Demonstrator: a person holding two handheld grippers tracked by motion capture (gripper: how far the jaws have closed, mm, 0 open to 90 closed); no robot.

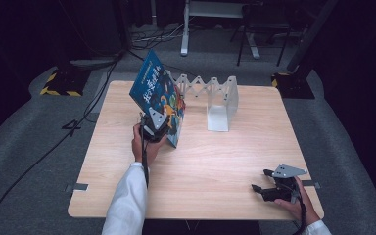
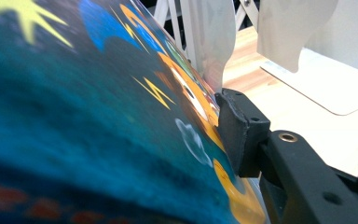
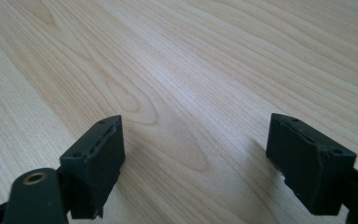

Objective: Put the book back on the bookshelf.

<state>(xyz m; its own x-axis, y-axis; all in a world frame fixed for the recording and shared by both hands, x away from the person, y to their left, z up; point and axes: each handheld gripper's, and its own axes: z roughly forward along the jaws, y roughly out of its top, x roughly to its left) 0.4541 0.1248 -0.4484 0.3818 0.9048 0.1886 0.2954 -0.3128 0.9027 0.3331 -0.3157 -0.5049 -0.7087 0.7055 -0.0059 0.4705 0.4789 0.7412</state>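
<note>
Blue book (image 1: 152, 88) is held tilted off the table (image 1: 215, 161), just left of the white rack (image 1: 220, 100), lower corner close to the wood. It is clamped by the left gripper (image 1: 157, 123): one black pad (image 2: 235, 130) is seen pressed against the glossy cover, the opposite pad is hidden behind the book. Right gripper (image 1: 265, 182) is parked well apart from the rack, at the table's near right edge, jaws spread wide over bare wood, nothing grasped.
</note>
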